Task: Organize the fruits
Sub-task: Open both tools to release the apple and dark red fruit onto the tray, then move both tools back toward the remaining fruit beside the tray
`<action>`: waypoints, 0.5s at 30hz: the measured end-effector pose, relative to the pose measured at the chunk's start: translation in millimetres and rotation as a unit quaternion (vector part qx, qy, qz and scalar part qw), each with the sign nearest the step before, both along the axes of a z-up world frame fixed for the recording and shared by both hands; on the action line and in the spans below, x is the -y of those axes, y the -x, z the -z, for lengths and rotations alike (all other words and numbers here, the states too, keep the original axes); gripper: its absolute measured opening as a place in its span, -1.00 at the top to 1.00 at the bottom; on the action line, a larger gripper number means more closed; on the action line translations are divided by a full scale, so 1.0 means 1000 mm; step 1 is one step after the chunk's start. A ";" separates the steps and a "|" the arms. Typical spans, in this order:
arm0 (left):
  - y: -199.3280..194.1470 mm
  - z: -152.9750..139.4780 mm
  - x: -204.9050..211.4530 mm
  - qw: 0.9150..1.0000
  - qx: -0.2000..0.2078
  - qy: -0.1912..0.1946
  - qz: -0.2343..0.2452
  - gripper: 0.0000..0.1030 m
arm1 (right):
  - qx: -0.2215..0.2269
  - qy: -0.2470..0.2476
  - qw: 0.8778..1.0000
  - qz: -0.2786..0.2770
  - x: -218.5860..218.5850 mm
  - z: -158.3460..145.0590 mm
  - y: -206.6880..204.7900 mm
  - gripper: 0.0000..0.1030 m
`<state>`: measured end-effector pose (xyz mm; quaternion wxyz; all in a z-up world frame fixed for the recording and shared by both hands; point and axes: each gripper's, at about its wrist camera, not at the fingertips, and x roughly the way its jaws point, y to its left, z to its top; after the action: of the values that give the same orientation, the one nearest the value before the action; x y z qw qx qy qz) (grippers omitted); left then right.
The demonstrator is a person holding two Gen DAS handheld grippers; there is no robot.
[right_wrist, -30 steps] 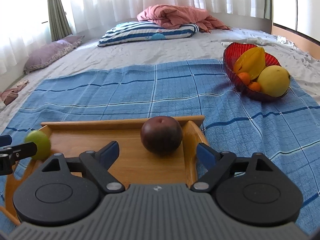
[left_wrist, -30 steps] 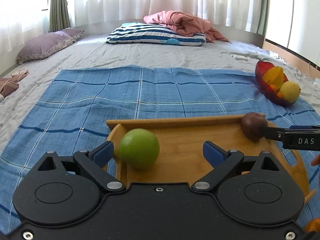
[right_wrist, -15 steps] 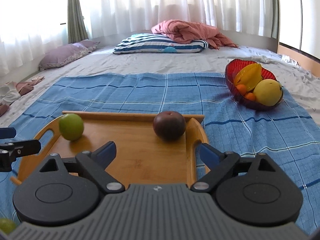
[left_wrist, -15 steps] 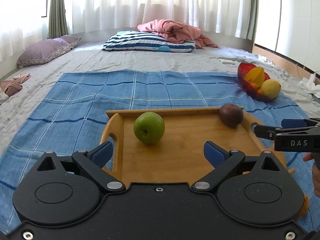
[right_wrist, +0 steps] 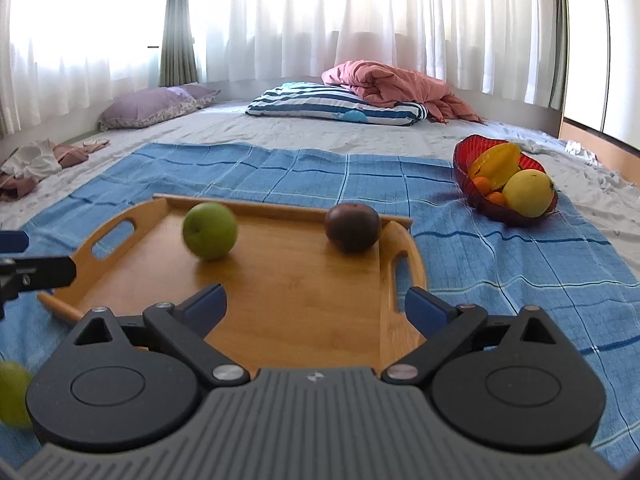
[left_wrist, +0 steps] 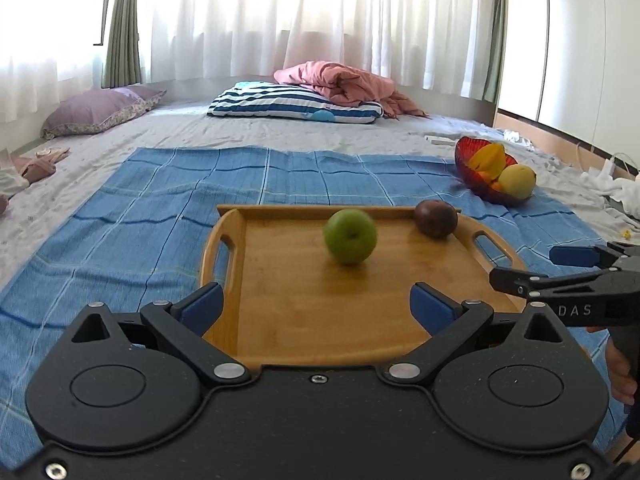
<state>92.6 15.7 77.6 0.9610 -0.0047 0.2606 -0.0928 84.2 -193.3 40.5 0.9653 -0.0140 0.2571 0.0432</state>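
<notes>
A wooden tray (left_wrist: 320, 312) (right_wrist: 304, 304) lies on the blue cloth. A green apple (left_wrist: 350, 236) (right_wrist: 210, 231) sits loose near the tray's middle. A dark purple fruit (left_wrist: 435, 219) (right_wrist: 352, 227) rests at the tray's far right corner. My left gripper (left_wrist: 316, 306) is open and empty over the tray's near edge. My right gripper (right_wrist: 316, 308) is open and empty over the tray's near right part; it shows at the right of the left wrist view (left_wrist: 560, 268). Another green fruit (right_wrist: 14, 394) lies at the lower left of the right wrist view.
A red bowl (left_wrist: 468, 168) (right_wrist: 464, 168) with a starfruit, a yellow fruit and small oranges stands on the cloth's far right. The blue checked cloth (left_wrist: 160, 208) covers a bed. Pillows and a pink blanket lie at the back, clothes at the left.
Both grippers have pulled back and up from the tray, empty. The green apple has rolled from the tray's left edge toward its middle. The purple fruit has stayed in its corner.
</notes>
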 end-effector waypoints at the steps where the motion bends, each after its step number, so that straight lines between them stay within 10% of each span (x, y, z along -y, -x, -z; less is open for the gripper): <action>1: 0.004 0.003 -0.001 1.000 -0.001 0.001 -0.001 -0.95 | 0.002 0.004 1.000 -0.001 0.000 0.002 0.005 -0.99; 15: 0.051 0.026 -0.006 1.000 0.015 -0.018 -0.006 -0.97 | 0.021 0.038 0.999 0.007 0.003 0.026 0.058 -1.00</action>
<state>42.0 21.4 51.8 0.9653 0.0121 0.2474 -0.0826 26.3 -196.0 14.9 0.9696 -0.0494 0.2382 0.0263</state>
